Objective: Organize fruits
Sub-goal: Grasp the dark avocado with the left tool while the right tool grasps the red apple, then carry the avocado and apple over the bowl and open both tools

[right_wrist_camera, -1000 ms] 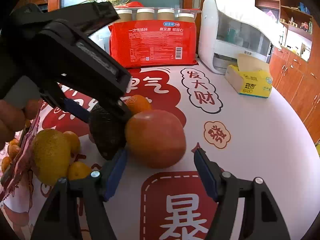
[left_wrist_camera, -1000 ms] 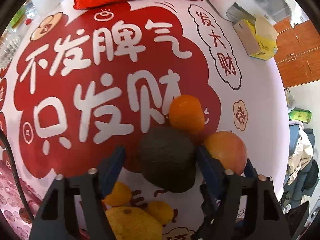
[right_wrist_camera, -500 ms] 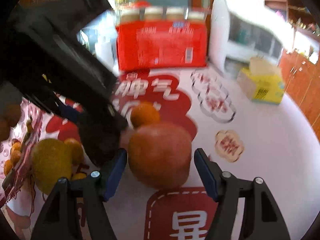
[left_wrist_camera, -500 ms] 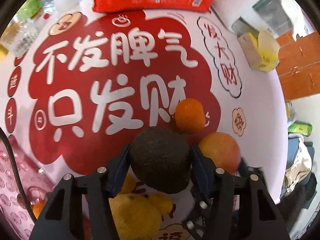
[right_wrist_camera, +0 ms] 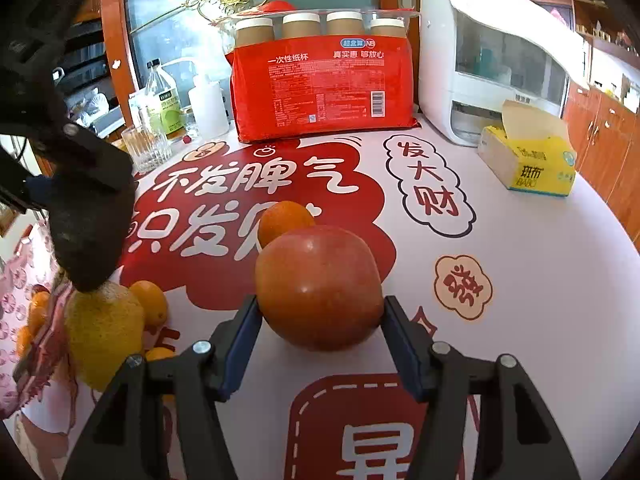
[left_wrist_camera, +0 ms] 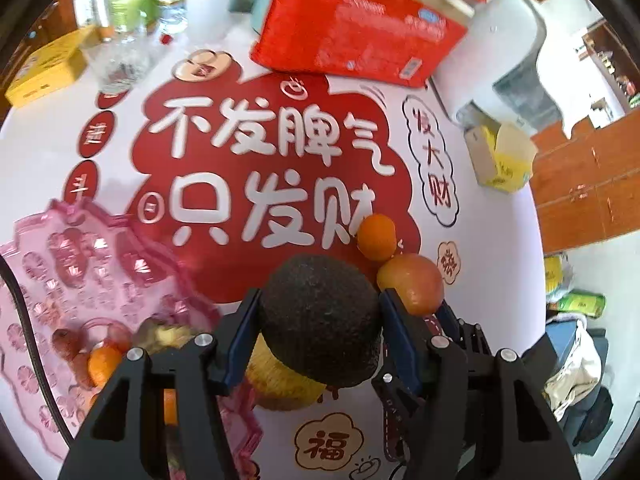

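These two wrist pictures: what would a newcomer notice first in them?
The dark avocado is clamped in the left gripper, raised above the table. The red apple sits on the table, pressed between the pads of the right gripper, with an orange just behind it.

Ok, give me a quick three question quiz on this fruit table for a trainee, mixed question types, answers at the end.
1. True or false: the left tongs hold the avocado clear of the table.
2. What sits between the right tongs? A) orange B) apple C) pear
3. Fill in: the pink tray already holds small ____ and other fruit.

Key
1. True.
2. B, the apple, resting on the table; the orange sits behind it.
3. Oranges.
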Demonstrator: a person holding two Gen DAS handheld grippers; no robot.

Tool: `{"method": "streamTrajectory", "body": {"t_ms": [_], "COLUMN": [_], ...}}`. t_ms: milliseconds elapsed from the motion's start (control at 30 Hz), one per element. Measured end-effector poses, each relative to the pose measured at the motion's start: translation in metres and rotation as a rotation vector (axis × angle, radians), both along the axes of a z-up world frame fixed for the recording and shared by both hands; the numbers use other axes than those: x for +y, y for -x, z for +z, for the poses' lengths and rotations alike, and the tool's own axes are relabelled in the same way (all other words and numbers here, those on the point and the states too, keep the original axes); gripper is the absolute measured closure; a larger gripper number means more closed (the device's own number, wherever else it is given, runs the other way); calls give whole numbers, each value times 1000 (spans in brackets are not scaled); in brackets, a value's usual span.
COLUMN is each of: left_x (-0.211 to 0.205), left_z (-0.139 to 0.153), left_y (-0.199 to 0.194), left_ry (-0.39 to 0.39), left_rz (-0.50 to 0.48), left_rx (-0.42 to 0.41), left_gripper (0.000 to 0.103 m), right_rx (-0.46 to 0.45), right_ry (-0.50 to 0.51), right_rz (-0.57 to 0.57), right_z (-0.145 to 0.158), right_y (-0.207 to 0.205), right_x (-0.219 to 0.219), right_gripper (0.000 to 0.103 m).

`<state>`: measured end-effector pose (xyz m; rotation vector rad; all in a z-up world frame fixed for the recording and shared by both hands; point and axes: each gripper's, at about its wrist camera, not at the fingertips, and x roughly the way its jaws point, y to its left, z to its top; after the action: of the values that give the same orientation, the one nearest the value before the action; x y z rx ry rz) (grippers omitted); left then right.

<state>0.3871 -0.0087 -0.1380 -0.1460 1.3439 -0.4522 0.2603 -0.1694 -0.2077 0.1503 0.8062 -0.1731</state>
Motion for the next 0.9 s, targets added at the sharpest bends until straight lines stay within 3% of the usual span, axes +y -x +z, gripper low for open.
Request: {"method": "streamTrajectory", "body": {"t_ms": [267,433,900], "left_x": [56,93,192], "left_z": [38,53,38], "left_y": [22,37,81], "left_ry": [19,12,-57], "left_rz": [93,147,261], "left_rx": [-56,-92,-74], "left_gripper": [45,45,45], "right_rx": [37,42,-37], "right_ry": [-111,-106,-77], "right_rz": [33,16,44], "right_z": [10,22,86], "right_y": [6,18,48], "right_x": [2,9,41], "right_gripper": [44,44,44]}}
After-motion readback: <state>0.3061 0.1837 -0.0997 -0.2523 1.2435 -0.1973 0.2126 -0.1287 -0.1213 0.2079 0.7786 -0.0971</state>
